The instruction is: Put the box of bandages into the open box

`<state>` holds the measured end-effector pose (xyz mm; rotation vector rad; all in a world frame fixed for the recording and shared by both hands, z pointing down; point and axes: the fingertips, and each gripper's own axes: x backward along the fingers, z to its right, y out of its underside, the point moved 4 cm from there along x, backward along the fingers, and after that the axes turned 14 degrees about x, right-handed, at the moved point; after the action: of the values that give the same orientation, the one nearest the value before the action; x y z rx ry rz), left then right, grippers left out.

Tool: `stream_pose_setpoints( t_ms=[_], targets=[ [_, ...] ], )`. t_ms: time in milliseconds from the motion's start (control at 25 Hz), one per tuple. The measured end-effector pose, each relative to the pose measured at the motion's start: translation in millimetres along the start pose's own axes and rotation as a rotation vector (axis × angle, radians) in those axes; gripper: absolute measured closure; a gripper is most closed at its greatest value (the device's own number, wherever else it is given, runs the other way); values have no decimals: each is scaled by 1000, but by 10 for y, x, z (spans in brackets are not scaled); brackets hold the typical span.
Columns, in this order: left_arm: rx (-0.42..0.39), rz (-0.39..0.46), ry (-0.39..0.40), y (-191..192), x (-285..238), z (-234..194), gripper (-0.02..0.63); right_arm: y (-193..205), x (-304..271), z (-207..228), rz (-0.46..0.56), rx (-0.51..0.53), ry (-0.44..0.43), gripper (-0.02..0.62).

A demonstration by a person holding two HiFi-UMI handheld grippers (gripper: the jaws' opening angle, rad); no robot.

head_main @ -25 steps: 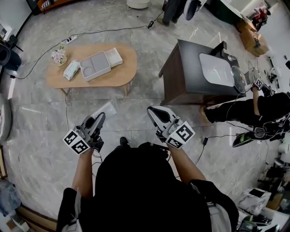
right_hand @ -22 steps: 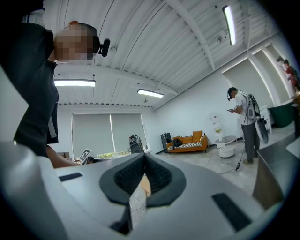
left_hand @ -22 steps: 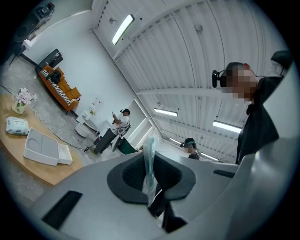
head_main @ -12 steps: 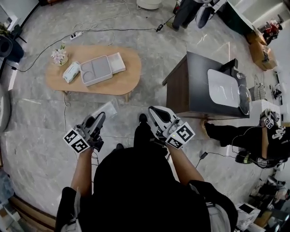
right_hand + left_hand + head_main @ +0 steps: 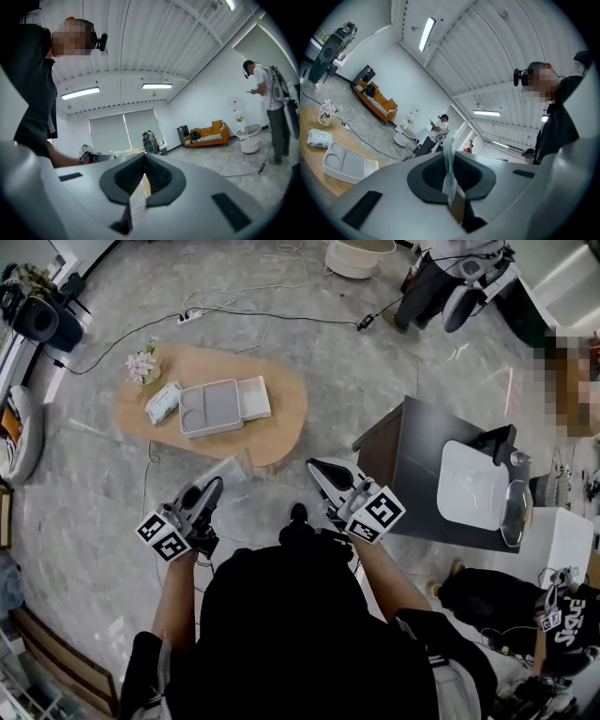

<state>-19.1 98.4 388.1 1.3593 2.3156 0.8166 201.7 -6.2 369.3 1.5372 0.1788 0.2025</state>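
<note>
On the oval wooden table (image 5: 281, 427) lies an open grey box (image 5: 208, 409) with its lid (image 5: 253, 397) beside it. A white and green pack (image 5: 162, 401), likely the bandages, rests just left of the box. My left gripper (image 5: 211, 486) hovers over the floor short of the table, shut on a thin clear plastic bag (image 5: 225, 470). The left gripper view shows that bag (image 5: 449, 161) pinched between the jaws, with the grey box (image 5: 343, 164) and the pack (image 5: 318, 138) far off to the left. My right gripper (image 5: 315, 468) is shut with nothing between its jaws (image 5: 144, 157).
A vase of flowers (image 5: 142, 363) stands at the table's far left end. A dark cabinet (image 5: 417, 474) with a white tray stands close on the right. Cables (image 5: 262, 315) run over the floor behind the table. People stand at the far right and crouch at lower right.
The table and the dark cabinet have slid rightward and nearer in the head view as the person walks. Both grippers keep the same pose; the bag stays in the left one.
</note>
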Motion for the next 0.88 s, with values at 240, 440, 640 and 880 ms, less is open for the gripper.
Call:
stream_pose_setpoints(
  t_ms=[240, 440, 640, 880],
  targets=[
    [-9, 17, -91, 52, -418, -84, 569, 108, 9, 579, 15, -16, -61, 584],
    [22, 16, -144, 117, -589, -196, 569, 289, -39, 940, 6, -60, -58, 584],
    [1, -52, -197, 100, -712, -446, 569, 486, -411, 1061, -32, -68, -113, 584],
    [52, -42, -198, -173, -735, -1067, 571, 572, -1109, 1301, -66, -54, -131, 584]
  ],
)
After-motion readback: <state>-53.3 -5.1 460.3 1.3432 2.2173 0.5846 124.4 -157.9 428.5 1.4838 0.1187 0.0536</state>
